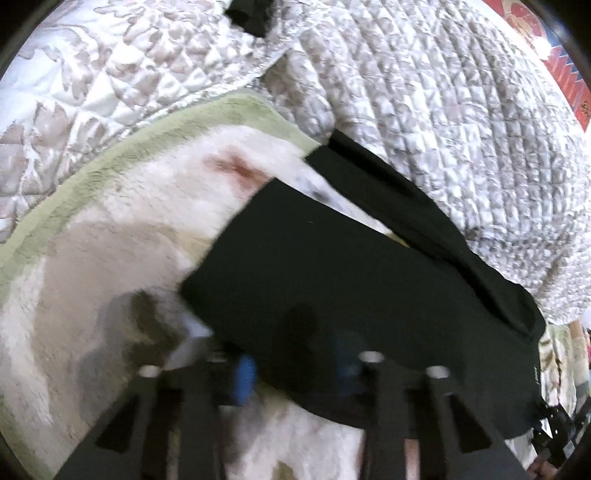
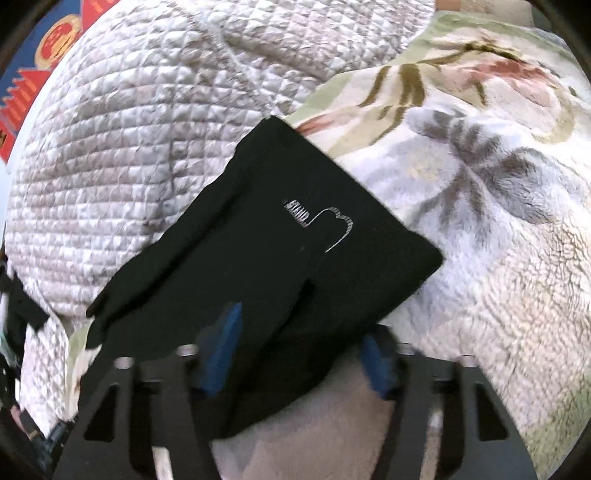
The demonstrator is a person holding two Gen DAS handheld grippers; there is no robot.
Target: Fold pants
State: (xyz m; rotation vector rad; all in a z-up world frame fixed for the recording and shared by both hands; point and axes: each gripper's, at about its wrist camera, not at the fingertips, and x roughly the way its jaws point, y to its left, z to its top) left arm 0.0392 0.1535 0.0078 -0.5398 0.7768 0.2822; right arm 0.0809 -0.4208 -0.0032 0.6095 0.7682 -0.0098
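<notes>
The black pants [image 1: 332, 266] lie folded on a fleece blanket. In the left wrist view their near edge reaches down between the blue pads of my left gripper [image 1: 295, 365], which stands narrow and pinches the cloth. In the right wrist view the pants [image 2: 266, 236] show a white logo [image 2: 325, 225], and their near corner hangs between the blue pads of my right gripper [image 2: 299, 358]. Those jaws stand half wide, the cloth lying loosely across the gap. Both views are blurred.
A white fleece blanket [image 1: 110, 240] with a green border and flower print covers the bed. A quilted grey-white bedspread [image 1: 424, 92] lies beyond it. A red and blue patterned surface [image 2: 37, 55] shows at the far edge. A dark object [image 1: 251, 14] sits at the top.
</notes>
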